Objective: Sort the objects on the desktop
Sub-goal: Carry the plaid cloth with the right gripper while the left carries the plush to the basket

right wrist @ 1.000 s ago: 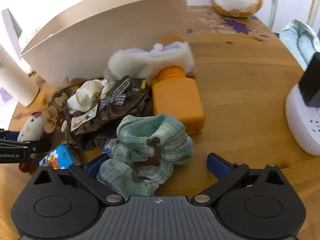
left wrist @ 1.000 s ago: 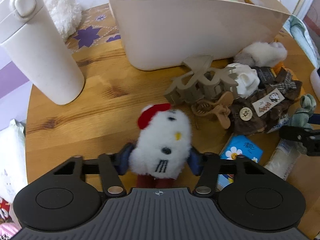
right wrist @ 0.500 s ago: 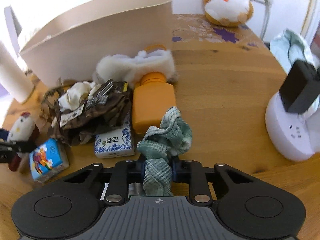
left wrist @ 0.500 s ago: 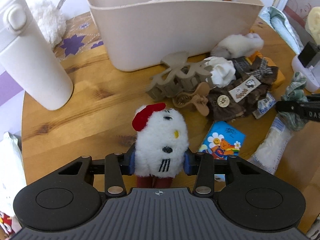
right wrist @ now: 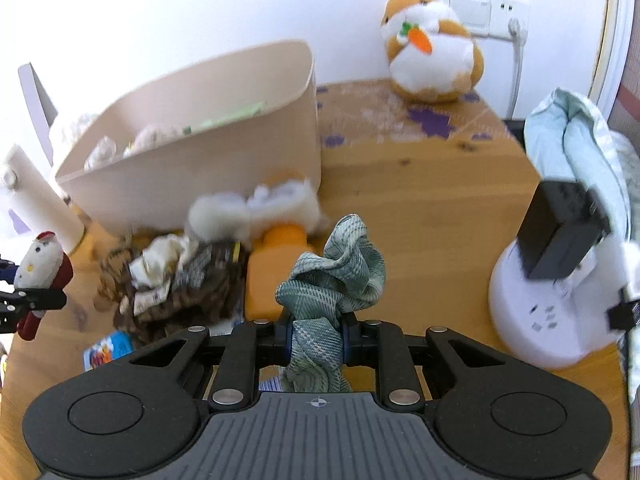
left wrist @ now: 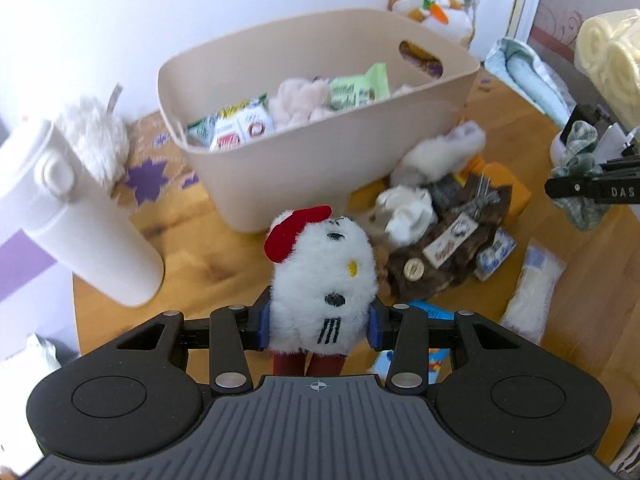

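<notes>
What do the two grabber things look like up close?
Both the left gripper and the right gripper are matte black, with a ribbed grey plate, two round discs, silver screws and a small white crosshair mark. Their jaws have blue pads. The right one's side shows white letters "DAS".

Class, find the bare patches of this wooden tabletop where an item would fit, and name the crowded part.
Bare wood lies between the white tumbler and the beige plastic bin, and between the orange bottle and the white power hub. In front of the bin it is crowded: brown plaid scrunchie, white fluffy scrunchie, packets.
</notes>
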### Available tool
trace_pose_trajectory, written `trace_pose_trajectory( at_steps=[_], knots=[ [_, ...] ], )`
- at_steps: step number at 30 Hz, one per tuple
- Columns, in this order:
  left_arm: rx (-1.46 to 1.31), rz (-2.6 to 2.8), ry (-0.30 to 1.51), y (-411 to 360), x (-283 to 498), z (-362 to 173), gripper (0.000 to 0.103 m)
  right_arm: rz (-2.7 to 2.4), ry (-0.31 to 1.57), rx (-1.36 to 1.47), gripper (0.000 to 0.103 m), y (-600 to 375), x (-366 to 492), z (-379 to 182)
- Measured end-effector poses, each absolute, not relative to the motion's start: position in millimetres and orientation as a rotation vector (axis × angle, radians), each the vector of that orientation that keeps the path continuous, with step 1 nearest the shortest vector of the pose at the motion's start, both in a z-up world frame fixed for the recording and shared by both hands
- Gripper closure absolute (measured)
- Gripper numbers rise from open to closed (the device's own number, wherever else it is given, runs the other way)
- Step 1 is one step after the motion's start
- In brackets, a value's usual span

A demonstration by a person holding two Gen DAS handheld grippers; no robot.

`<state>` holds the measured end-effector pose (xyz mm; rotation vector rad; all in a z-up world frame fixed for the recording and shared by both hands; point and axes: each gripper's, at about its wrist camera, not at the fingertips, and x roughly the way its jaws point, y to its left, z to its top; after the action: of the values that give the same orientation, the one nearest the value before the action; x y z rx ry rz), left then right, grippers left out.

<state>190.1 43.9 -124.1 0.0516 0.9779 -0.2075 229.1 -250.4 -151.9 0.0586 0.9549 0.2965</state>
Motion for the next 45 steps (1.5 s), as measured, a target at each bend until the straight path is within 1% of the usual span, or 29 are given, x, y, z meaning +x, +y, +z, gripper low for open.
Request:
trace_pose_trajectory(
  at_steps=[6, 15, 29, 38, 45],
  knots=[
    [0.055, -0.218, 0.945, 38.9, 195.4, -110.0, 0.059, 0.292, 0.915, 0.051, 0.084, -260.4, 237.2, -137.7],
    [0.075, -0.232, 0.862, 34.9, 211.9, -72.2, 0.059, 0.346, 0.845, -0.011, 0.084, -264.9, 246.1, -108.3],
    [0.122, -0.213, 0.756, 20.8, 249.1, -28.4, 0.059, 0.457, 0.662, -0.133, 0.084, -242.3, 283.3, -43.5],
    [0.095, -0.144, 0.755, 7.3, 296.7, -27.0, 0.059, 0.545, 0.605, -0.223, 0.083, -212.4, 324.3, -30.0],
    [0.079, -0.042, 0.79, 1.2, 331.2, -42.5, 0.059, 0.571, 0.638, -0.223, 0.082, -192.8, 354.5, -42.0]
  ],
)
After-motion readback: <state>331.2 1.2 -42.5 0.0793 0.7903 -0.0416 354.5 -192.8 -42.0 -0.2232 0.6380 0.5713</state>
